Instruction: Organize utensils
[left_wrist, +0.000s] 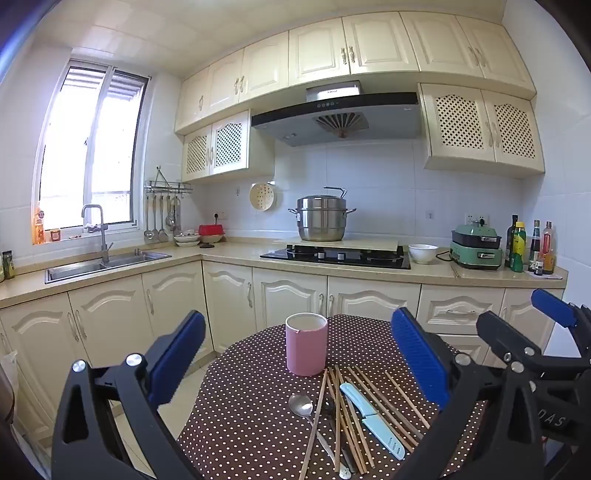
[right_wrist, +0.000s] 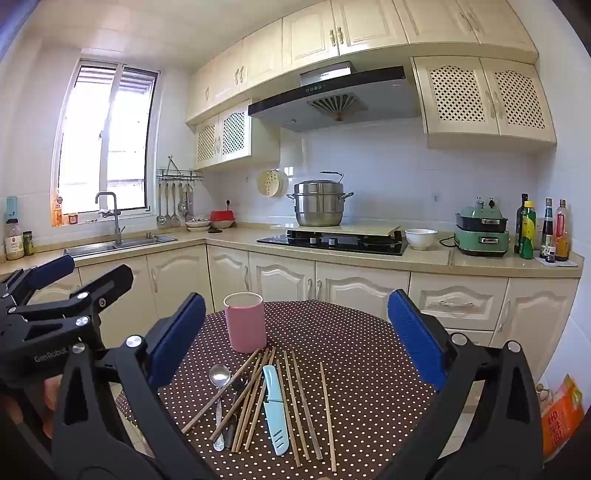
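Observation:
A pink cylindrical holder (left_wrist: 306, 343) (right_wrist: 245, 322) stands upright on a round table with a brown polka-dot cloth (left_wrist: 258, 406) (right_wrist: 362, 362). In front of it lie several wooden chopsticks (left_wrist: 384, 398) (right_wrist: 301, 402), a metal spoon (left_wrist: 301, 404) (right_wrist: 219, 376), a dark fork (right_wrist: 236, 391) and a light blue sheathed knife (left_wrist: 371, 419) (right_wrist: 275, 402). My left gripper (left_wrist: 299, 365) hovers above the table, open and empty. My right gripper (right_wrist: 297, 354) is open and empty too. Each gripper shows at the edge of the other's view.
Behind the table runs a kitchen counter (left_wrist: 236, 254) with a sink (left_wrist: 103, 264), a gas hob (left_wrist: 336, 256) with a steel pot (left_wrist: 321, 218), a white bowl (left_wrist: 423, 253), a green cooker (left_wrist: 476, 245) and bottles (left_wrist: 528, 247). An orange packet (right_wrist: 561, 417) lies low right.

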